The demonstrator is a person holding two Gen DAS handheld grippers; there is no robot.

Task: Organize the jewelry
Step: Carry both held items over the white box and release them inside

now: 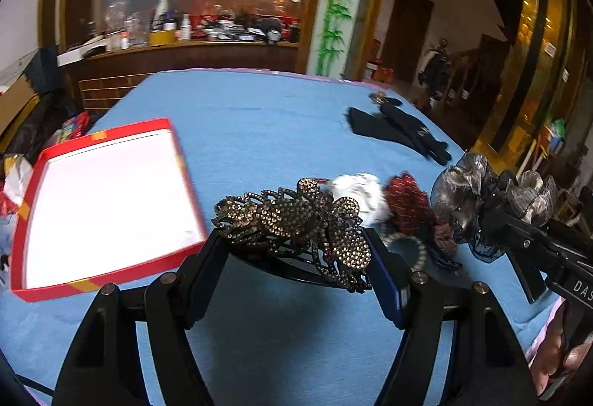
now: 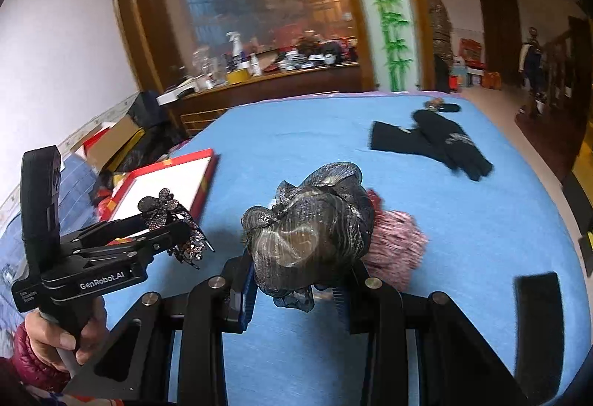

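Note:
My left gripper (image 1: 296,250) is shut on a rhinestone flower hair clip (image 1: 296,220) and holds it above the blue cloth; it also shows in the right wrist view (image 2: 174,220). My right gripper (image 2: 296,276) is shut on a grey-black ruffled mesh hair bow (image 2: 315,228), also seen at the right of the left wrist view (image 1: 478,191). A red box with a white inside (image 1: 100,205) lies open on the left of the table. A red scrunchie (image 1: 407,205), a white hair piece (image 1: 359,194) and a beaded band (image 1: 407,243) lie between the grippers.
A pair of black gloves (image 2: 433,142) lies at the far right of the blue-covered table (image 2: 296,131), with a small dark clip (image 2: 441,105) behind them. A pink-red scrunchie (image 2: 396,250) lies right of the bow. A cluttered wooden counter (image 2: 267,76) stands beyond the table.

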